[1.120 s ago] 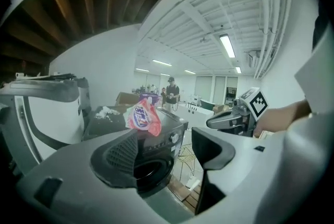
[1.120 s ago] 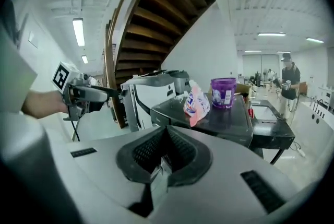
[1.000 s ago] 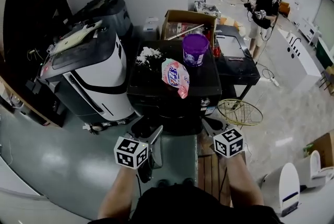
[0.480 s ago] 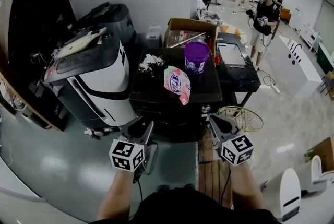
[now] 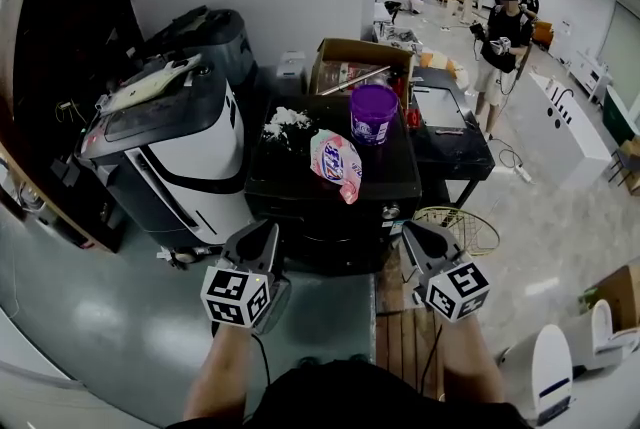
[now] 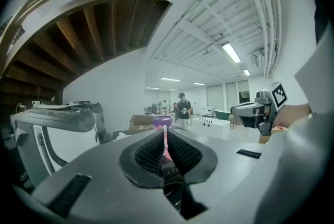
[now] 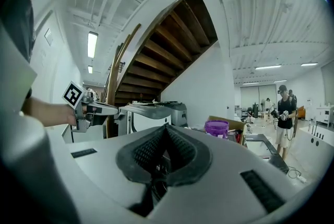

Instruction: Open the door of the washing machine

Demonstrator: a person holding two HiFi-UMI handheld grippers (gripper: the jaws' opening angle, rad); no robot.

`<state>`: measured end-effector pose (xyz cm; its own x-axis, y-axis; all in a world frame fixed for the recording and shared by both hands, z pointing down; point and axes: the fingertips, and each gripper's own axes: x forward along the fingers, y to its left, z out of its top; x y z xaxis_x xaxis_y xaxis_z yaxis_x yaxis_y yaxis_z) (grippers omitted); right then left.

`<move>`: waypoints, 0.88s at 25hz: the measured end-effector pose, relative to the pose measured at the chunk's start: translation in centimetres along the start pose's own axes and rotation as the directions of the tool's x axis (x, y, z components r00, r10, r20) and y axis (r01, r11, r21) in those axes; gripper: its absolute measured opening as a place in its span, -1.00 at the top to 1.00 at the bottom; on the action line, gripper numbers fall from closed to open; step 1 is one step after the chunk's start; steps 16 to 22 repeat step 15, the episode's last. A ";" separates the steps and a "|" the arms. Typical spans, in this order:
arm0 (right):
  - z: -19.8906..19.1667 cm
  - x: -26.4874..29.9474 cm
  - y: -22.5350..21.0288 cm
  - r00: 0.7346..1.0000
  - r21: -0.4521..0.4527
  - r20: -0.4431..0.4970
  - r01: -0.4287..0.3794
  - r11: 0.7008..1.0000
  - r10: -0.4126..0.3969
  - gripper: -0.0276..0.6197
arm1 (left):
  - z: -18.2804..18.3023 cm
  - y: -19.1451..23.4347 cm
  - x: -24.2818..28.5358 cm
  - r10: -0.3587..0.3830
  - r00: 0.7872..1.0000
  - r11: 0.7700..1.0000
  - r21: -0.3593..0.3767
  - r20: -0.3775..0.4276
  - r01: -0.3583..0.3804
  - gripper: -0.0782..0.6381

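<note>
Grip advice first: washing machine [image 5: 392,172] door sat on the front face [image 5: 330,222], which was foreshortened under the top's edge in the head view. Latched or ajar could not be told. No door leaf stuck out toward the person. Scene fit either grippers coming in to a shut door or grippers held off one already handled. Any pull on that door would likely go best with pads square on its handle edge and a swing along the hinge arc, not a yank. That would keep pink pouch [image 5: 336,160] and purple tub [image 5: 373,114] from sliding on top.

Left gripper [image 5: 263,233] was held about level, just short of the front's left part. Its jaws had just been closing, and the pads met on nothing. Right gripper [image 5: 413,231] was level too, near the front's right corner by the knob [image 5: 390,212], jaws together, empty. Forearms [image 5: 222,372] ran straight up from the frame's bottom edge, wrists unbent.
</note>
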<state>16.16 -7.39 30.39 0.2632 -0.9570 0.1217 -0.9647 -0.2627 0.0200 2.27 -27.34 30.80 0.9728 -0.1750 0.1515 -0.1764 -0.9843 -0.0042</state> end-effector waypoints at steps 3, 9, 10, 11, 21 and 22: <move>-0.2 0.2 0.2 1.000 0.007 -0.001 -0.009 1.000 0.009 0.86 | -0.3 0.1 0.1 0.004 1.000 1.000 -0.005 -0.010 -0.004 0.69; -0.4 0.1 0.3 1.000 0.014 -0.004 -0.030 0.999 0.030 0.86 | -0.7 0.1 0.1 0.021 0.999 1.000 -0.016 -0.032 -0.021 0.69; -0.5 0.2 0.3 0.999 0.015 -0.004 -0.032 0.999 0.032 0.86 | -0.8 0.1 0.2 0.023 0.999 1.000 -0.016 -0.034 -0.024 0.69; -0.5 0.2 0.2 0.999 0.017 -0.004 -0.033 0.999 0.034 0.86 | -0.8 0.1 0.2 0.025 0.999 1.000 -0.016 -0.036 -0.026 0.69; -0.7 0.1 -0.2 0.999 0.026 -0.003 -0.036 0.999 0.036 0.86 | -0.8 0.0 0.4 0.032 0.999 0.999 -0.013 -0.037 -0.032 0.69; -0.7 0.1 -0.2 0.999 0.026 -0.003 -0.036 0.999 0.036 0.86 | -0.8 0.0 0.4 0.032 0.999 0.999 -0.013 -0.037 -0.032 0.69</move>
